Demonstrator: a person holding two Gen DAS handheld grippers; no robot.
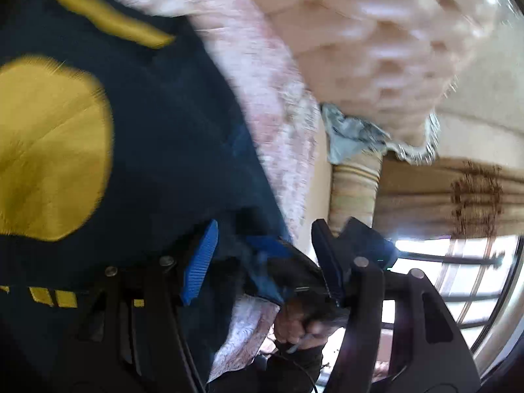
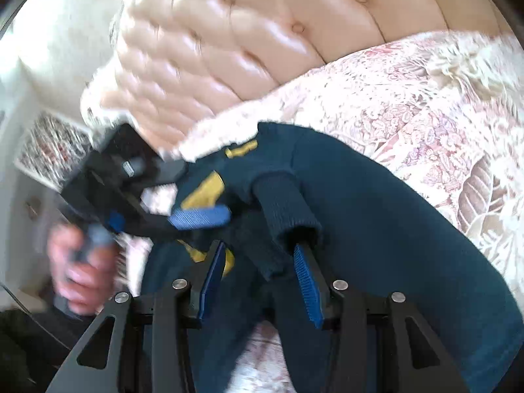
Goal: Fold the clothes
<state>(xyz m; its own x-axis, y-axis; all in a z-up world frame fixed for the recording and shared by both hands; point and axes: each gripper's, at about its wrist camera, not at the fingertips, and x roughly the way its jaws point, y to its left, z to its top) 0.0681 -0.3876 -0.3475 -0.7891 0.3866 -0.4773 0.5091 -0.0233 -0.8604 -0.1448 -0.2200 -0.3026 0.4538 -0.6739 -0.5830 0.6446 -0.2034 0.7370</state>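
A navy sweater point(image 2: 376, 229) with yellow patches point(image 1: 49, 147) lies on the bed, much blurred by motion. My right gripper point(image 2: 260, 247) is low over it, its blue pads apart and bare. A ribbed sleeve cuff point(image 2: 285, 209) bunches between them and drapes over the right fingertip. My left gripper point(image 1: 265, 229) stands open at the sweater's edge, its left pad point(image 1: 199, 262) against the navy cloth. In the right wrist view the left gripper point(image 2: 157, 217) hovers by the yellow patch, held by a hand point(image 2: 75, 262). The right gripper's body point(image 1: 285, 271) shows between the left fingers.
A pink floral bedspread point(image 2: 409, 114) covers the bed under the sweater. A tufted pink headboard point(image 2: 229, 49) rises behind it. In the left wrist view a tan curtain point(image 1: 442, 196) and a barred window point(image 1: 458, 278) stand past the bed's edge.
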